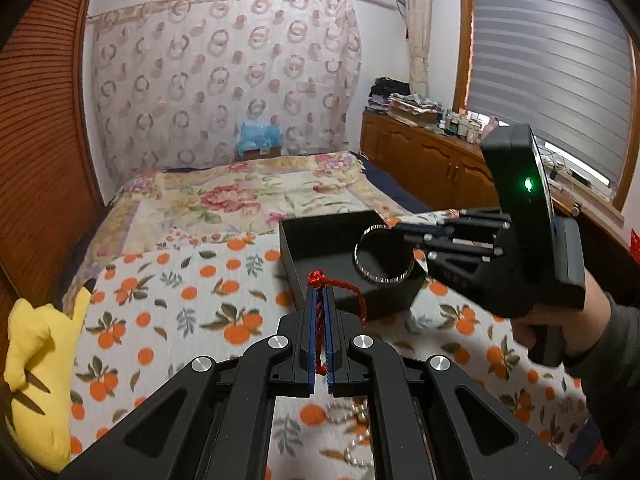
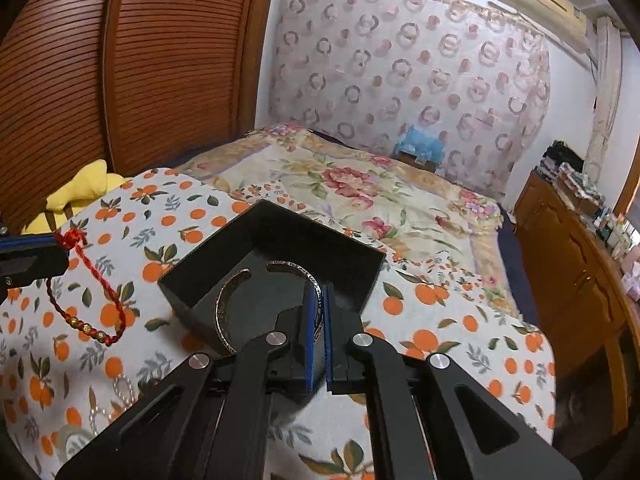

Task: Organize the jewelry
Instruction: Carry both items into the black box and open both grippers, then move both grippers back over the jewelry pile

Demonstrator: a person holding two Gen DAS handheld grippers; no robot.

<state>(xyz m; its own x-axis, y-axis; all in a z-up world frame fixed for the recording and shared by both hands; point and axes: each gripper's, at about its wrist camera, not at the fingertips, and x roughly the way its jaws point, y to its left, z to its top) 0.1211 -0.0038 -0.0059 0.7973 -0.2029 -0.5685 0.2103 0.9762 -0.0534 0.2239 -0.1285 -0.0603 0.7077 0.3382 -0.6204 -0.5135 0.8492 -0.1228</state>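
Observation:
In the left wrist view my left gripper point(image 1: 320, 290) is shut on a red cord bracelet point(image 1: 316, 279), whose knot pokes out at the tips. Just beyond stands an open black box point(image 1: 316, 240) on the orange-print bedspread. My right gripper point(image 1: 396, 231) comes in from the right, shut on a silver bangle point(image 1: 382, 279) that hangs over the box. In the right wrist view the right gripper point(image 2: 320, 292) pinches the silver bangle point(image 2: 219, 308) above the black box point(image 2: 288, 232). The left gripper point(image 2: 60, 246) is at the left edge, and the red bracelet point(image 2: 86, 328) with gold beads dangles from it.
A pearl necklace point(image 1: 356, 420) point(image 2: 120, 392) lies on the bedspread near me. A yellow plush toy point(image 1: 36, 360) point(image 2: 80, 192) sits at the bed's left edge by the slatted wardrobe door point(image 2: 160, 60). A wooden cabinet point(image 2: 572, 272) runs along the right. A hand point(image 1: 560, 332) holds the right gripper.

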